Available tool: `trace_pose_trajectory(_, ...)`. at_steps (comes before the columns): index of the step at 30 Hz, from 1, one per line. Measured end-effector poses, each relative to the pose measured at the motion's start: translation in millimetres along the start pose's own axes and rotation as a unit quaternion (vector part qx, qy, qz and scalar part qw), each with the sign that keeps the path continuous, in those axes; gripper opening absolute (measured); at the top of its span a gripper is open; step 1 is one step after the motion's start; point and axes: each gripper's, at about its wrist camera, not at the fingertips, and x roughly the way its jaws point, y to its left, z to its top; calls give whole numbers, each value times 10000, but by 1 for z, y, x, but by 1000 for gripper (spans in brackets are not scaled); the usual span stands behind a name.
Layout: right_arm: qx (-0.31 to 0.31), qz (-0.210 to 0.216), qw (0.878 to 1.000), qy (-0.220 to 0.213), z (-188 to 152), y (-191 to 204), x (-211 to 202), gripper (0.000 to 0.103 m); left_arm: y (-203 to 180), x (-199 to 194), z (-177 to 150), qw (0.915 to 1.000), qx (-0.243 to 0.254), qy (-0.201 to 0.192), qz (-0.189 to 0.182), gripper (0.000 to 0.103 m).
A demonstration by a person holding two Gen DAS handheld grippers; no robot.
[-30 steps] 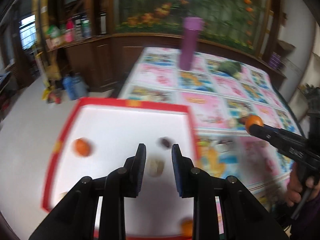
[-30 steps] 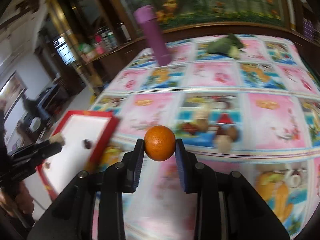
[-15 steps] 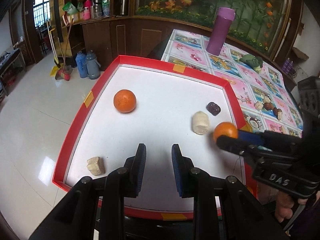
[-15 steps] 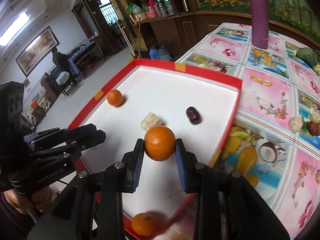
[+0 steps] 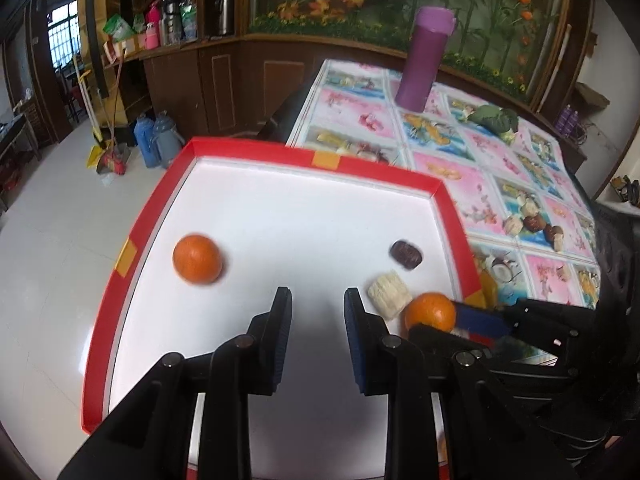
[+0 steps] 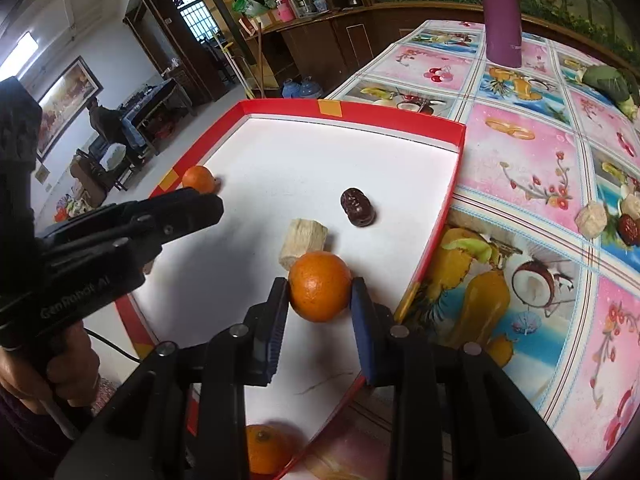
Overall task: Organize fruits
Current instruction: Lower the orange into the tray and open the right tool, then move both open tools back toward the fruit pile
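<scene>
A red-rimmed white tray (image 5: pixel 376 169) (image 6: pixel 452 192) lies at the table's corner. My right gripper (image 6: pixel 320 300) is shut on an orange (image 6: pixel 320 286) low over the tray's near right part; that orange also shows in the left wrist view (image 5: pixel 430 311). My left gripper (image 5: pixel 317 312) is open and empty above the tray's near middle. In the tray lie another orange (image 5: pixel 197 258) (image 6: pixel 199 179), a pale sugarcane piece (image 5: pixel 389 291) (image 6: pixel 304 238), a dark red date (image 5: pixel 406 255) (image 6: pixel 357 207) and a third orange (image 6: pixel 266 449) at the near edge.
A purple bottle (image 5: pixel 424 58) (image 6: pixel 500 12) and a green vegetable (image 5: pixel 494 118) (image 6: pixel 608 82) stand farther back on the flowered tablecloth. Several loose dates and sugarcane pieces (image 5: pixel 534 222) (image 6: pixel 608 218) lie on the cloth to the right of the tray.
My right gripper has lowered the orange toward the tray floor beside the sugarcane piece. The left gripper has drawn in closer over the tray, still open.
</scene>
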Motion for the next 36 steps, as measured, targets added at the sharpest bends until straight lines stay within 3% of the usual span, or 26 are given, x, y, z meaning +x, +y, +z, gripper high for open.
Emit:
trace_pose_trajectory(7, -295, 117, 9994, 112, -2, 9, 5, 35, 21, -8, -5, 9992, -273, -6, 291, 26)
trace_pose_trajectory(9, -261, 373, 9989, 100, -4, 7, -1, 37, 22, -11, -5, 9990, -330, -10, 313, 26)
trace_pose_trajectory(12, -159, 806, 9965, -165, -9, -1, -22, 42, 13, -17, -4, 9992, -273, -47, 279, 26)
trace_pose_trajectory(14, -165, 798, 9957, -438, -13, -8, -40, 49, 3, -19, -3, 9996, -164, -62, 220, 26)
trace_pose_trajectory(18, -1, 442, 9955, -844, -25, -37, -74, 53, -26, -23, -5, 9999, 88, -86, 16, 28)
trace_pose_trajectory(25, 881, -354, 9874, -1264, -64, -129, -130, 53, -84, -18, -6, 9981, 540, 19, -293, 28)
trace_pose_trajectory(31, 1356, -784, 9787, -1324, -73, -192, -153, 53, -129, -11, 2, 9949, 933, 67, -377, 28)
trace_pose_trajectory(36, 1414, -893, 9775, -1288, -65, -217, -149, 53, -154, -1, 12, 9933, 1084, 106, -377, 29)
